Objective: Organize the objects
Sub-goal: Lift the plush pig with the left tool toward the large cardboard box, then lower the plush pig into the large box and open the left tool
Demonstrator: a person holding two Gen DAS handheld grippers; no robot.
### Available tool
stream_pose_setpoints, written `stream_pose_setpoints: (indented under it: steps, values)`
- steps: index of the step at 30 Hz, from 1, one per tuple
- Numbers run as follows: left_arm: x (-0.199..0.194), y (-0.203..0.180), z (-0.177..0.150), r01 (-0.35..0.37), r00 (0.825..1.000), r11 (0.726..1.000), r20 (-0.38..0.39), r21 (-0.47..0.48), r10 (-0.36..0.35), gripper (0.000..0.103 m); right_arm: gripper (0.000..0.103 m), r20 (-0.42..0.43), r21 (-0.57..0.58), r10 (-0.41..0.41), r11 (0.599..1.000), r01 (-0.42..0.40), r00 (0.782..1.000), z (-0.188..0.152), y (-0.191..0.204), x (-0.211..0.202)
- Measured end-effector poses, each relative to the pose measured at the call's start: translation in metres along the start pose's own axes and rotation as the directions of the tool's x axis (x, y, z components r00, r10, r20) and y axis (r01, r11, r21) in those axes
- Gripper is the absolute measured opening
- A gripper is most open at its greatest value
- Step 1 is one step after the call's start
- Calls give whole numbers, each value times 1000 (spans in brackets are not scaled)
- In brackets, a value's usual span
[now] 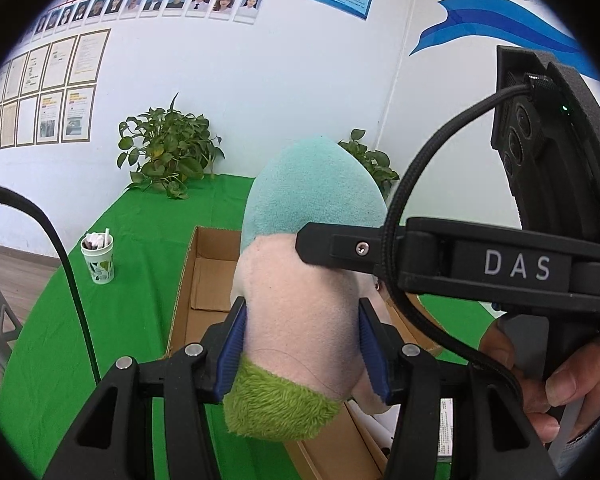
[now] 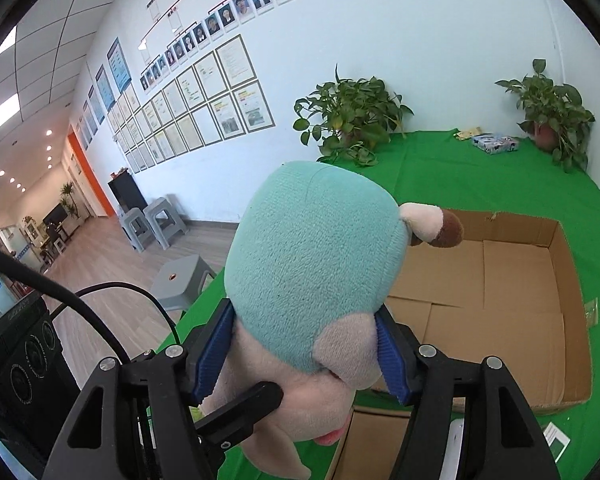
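Teal plush and pink fleece filled both views: the stuffed toy (image 1: 300, 280) was clamped from two sides at once. The left gripper (image 1: 302, 354) was closed on its pink body, the blue pads (image 1: 231, 354) pressed into the fleece just above a green fuzzy band. The right gripper (image 2: 306, 350) was squeezed shut around the toy (image 2: 312, 264) below the teal hood, and one black finger of the right gripper (image 1: 340, 246) was seen from the left wrist laid against the toy's upper side. The toy was held up in the air over the near end of the open cardboard box (image 2: 540, 280), not touching it. The box (image 1: 204, 272) was set on the green-covered surface (image 2: 500, 176). A paper cup (image 1: 99, 258) was stood near the surface's left edge. Two potted plants (image 2: 348, 120) were placed along the far edge by the wall, and a small patterned packet (image 2: 495, 143) was left between them, near the far right corner. The hand (image 1: 560, 384) on the right gripper's handle was partly visible.
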State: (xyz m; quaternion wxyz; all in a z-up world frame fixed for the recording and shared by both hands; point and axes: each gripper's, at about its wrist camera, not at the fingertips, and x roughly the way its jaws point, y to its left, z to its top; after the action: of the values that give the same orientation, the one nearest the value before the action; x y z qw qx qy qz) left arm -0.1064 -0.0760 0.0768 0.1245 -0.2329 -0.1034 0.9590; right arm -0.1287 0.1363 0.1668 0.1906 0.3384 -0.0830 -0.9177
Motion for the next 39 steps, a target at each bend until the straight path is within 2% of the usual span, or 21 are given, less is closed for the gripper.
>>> stream_pose_setpoints:
  steps: [9,13,28,33,39]
  values:
    - [27,2,27,18,1000,1000,-26,7,-18,51,63,5,22,-22,1000,22,1000,55,-25,36]
    - [44,6,31,30,998,1000,-56,2,-29,51,63,-12,39,-38,998,39,999,68,-36,68]
    - [107,40,26,32,984,997,-171,-64,-43,51,63,-112,68,-65,995,73,992,73,-66,192]
    - [126,58,13,23,974,994,-224,-107,-46,51,63,-166,77,-71,993,84,984,66,-75,230]
    - [146,78,-10,-25,953,986,-301,-164,-26,51,63,-254,102,-45,992,73,966,58,-91,287]
